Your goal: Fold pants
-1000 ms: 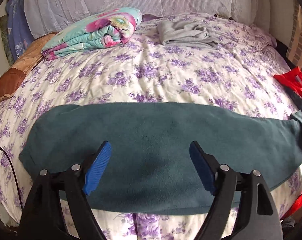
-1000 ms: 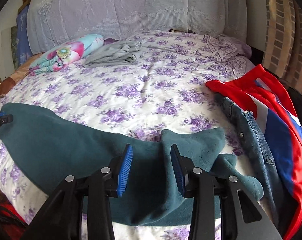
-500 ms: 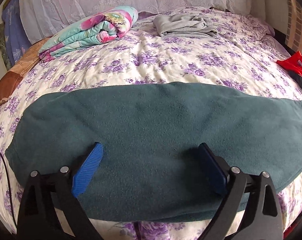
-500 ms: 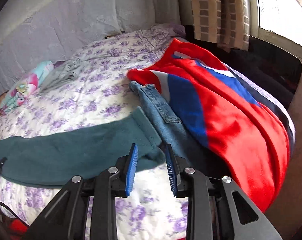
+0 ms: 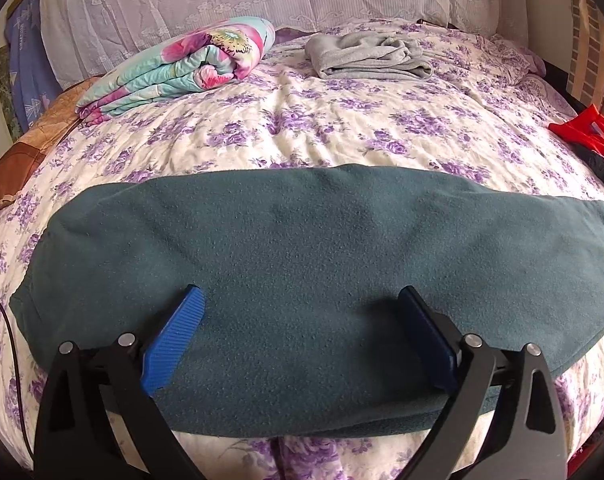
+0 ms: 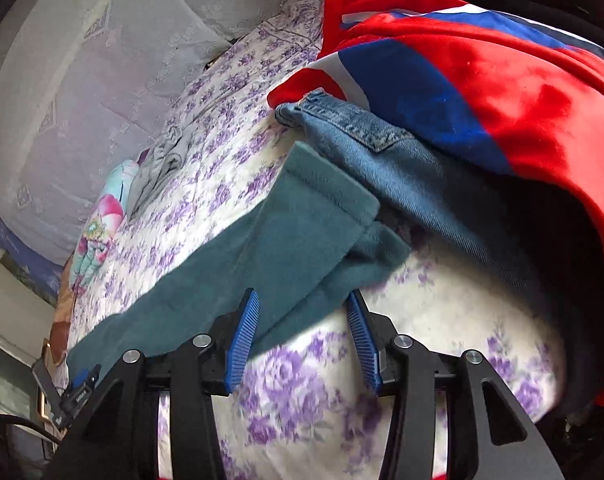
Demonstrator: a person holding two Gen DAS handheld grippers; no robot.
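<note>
Two grippers, neither gripping anything. Pants (image 5: pixel 302 240) lie flat as a long strip across the near edge of the bed (image 5: pixel 302 128), cuffs by the jeans (image 6: pixel 382 148). Left gripper (image 5: pixel 298 320) hovers spread wide over the middle. Right gripper (image 6: pixel 302 312) is opening around the cuff end, with fabric between the jaws but not pinched. I'd grab both leg layers at the cuff, then carry them over to the waist.

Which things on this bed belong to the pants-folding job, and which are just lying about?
Job: teal fleece pants spread on the bedspread; left gripper, wide open over them; right gripper, opening at the cuff end.

Lying about: floral quilt, grey garment, jeans, red-and-blue garment.
</note>
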